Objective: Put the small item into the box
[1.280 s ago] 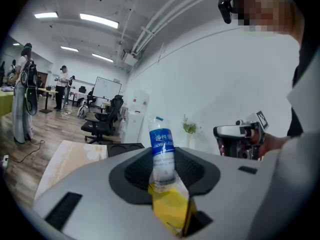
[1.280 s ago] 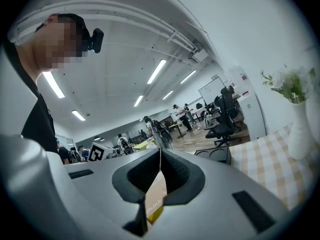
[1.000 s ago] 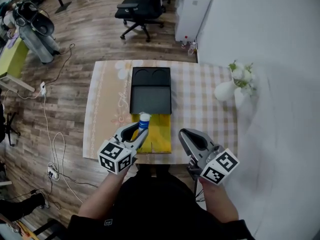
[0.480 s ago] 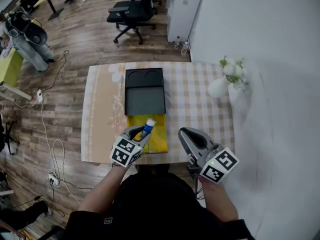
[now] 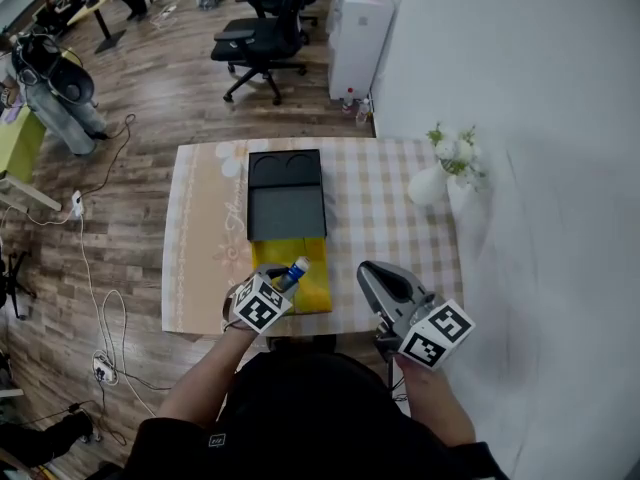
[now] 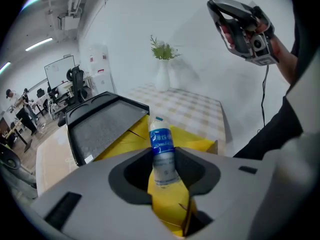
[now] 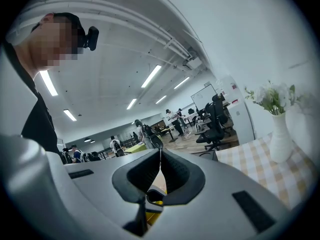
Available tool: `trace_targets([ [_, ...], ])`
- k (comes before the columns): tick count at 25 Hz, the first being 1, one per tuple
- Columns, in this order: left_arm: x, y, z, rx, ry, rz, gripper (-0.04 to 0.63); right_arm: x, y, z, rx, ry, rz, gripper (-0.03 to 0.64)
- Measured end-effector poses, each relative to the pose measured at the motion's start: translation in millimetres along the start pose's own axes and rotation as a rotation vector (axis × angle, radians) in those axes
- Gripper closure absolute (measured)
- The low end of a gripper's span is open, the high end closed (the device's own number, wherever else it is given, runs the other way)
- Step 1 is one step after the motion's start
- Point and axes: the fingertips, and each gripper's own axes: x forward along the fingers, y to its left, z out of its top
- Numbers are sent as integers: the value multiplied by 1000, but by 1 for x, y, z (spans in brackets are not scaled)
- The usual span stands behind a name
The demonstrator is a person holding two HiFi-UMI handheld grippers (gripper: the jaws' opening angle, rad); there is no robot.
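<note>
A small clear bottle (image 5: 295, 271) with a blue label is clamped in my left gripper (image 5: 283, 280), which is shut on it. It leans over the yellow inside of the open box (image 5: 305, 293). In the left gripper view the bottle (image 6: 161, 151) sticks out between the jaws above the yellow box (image 6: 200, 145). The box's black lid (image 5: 285, 196) lies flat beyond it. My right gripper (image 5: 368, 268) hovers off the table's near edge, right of the box, shut and empty. In its own view the right gripper (image 7: 160, 156) has its jaws meeting with nothing between them.
The box sits on a table with a checked cloth (image 5: 385, 218). A white vase with flowers (image 5: 430, 180) stands at the far right corner, next to a white wall. Office chairs (image 5: 255, 43) and cables on the wood floor lie beyond and left of the table.
My left gripper has drawn back toward the table's near edge with the bottle, which now leans instead of standing upright. The right gripper has stayed put.
</note>
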Motion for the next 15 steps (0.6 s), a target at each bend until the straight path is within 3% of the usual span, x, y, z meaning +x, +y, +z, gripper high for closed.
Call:
trace_targets([
  [15,-1,9,-19,37,54,7,437,5,16,0,-22,11,11,579],
])
